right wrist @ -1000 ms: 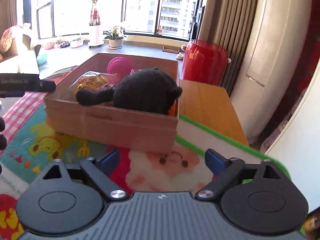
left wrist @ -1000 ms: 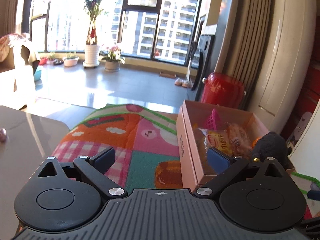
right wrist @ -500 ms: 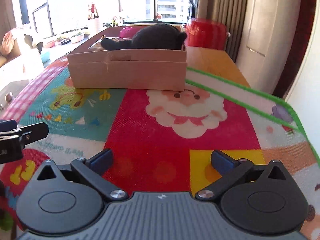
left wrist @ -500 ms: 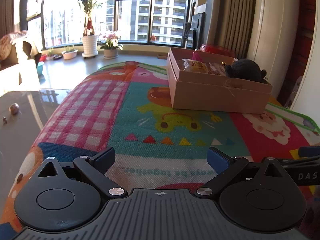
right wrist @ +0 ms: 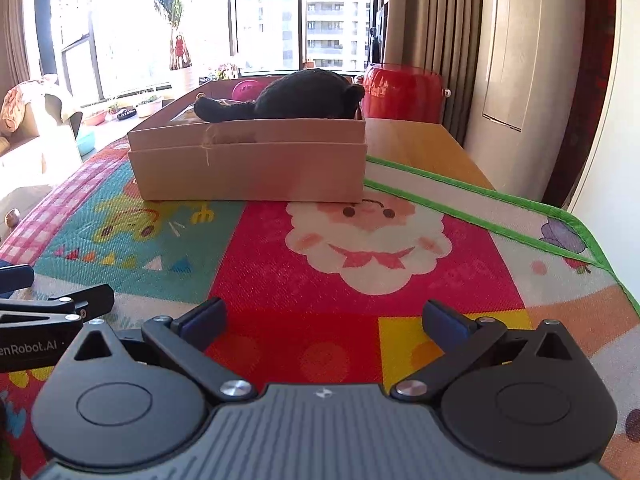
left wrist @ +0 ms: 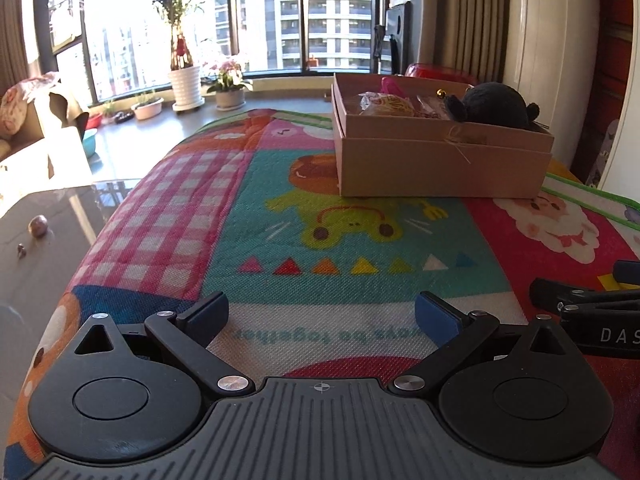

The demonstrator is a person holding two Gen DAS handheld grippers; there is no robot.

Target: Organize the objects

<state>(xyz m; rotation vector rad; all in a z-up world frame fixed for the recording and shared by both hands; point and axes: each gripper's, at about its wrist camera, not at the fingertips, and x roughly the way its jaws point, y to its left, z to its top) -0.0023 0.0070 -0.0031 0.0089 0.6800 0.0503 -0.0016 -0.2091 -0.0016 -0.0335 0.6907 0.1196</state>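
Observation:
A brown cardboard box (left wrist: 440, 164) stands at the far side of the colourful play mat (left wrist: 320, 240). It also shows in the right wrist view (right wrist: 248, 168). In it lie a black plush toy (left wrist: 496, 106), a yellow snack bag (left wrist: 384, 104) and a pink item (left wrist: 390, 86). The plush (right wrist: 296, 96) and the pink item (right wrist: 246, 90) show in the right wrist view too. My left gripper (left wrist: 320, 314) is open and empty, low over the mat's near edge. My right gripper (right wrist: 324, 318) is open and empty, beside it to the right.
A grey table top (left wrist: 36, 248) with two small stones (left wrist: 38, 225) lies left of the mat. A red container (right wrist: 404, 96) stands behind the box, by curtains. Bare wooden table (right wrist: 416, 148) shows right of the box. The mat's green edge (right wrist: 520, 216) runs along the right.
Both grippers have drawn back from the box to the mat's near edge and sunk lower. Both stayed open and empty. The box and its contents have not moved.

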